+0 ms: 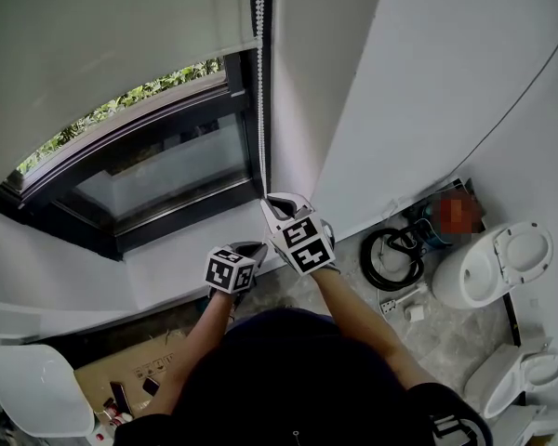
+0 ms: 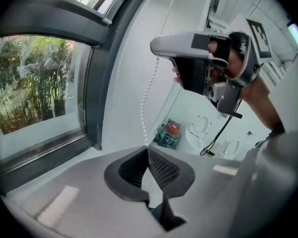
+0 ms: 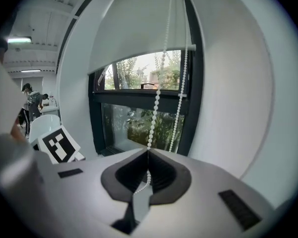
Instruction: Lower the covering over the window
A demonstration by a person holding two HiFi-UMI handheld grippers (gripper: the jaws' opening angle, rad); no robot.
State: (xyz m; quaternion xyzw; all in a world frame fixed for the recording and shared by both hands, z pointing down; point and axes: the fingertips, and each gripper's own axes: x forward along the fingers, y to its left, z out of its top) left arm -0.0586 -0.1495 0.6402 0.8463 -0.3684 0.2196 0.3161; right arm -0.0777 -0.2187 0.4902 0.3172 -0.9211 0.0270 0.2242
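A white roller blind (image 1: 102,35) covers the upper part of the dark-framed window (image 1: 158,170), and its bottom bar (image 3: 139,58) hangs above the panes. A white bead chain (image 1: 259,82) hangs at the window's right side. My right gripper (image 1: 279,200) is shut on one strand of the bead chain (image 3: 156,100), and beads run between its pads (image 3: 159,172). My left gripper (image 1: 255,248) is lower and to the left. Its jaws are shut where the bead chain (image 2: 148,93) meets their tips (image 2: 147,150). The right gripper (image 2: 161,46) shows above it.
A pale sill (image 1: 195,249) runs below the window. On the floor to the right lie a black hose coil (image 1: 391,258) and several white toilets (image 1: 502,263). A cardboard box (image 1: 130,370) and a white rounded piece (image 1: 37,402) sit at the lower left.
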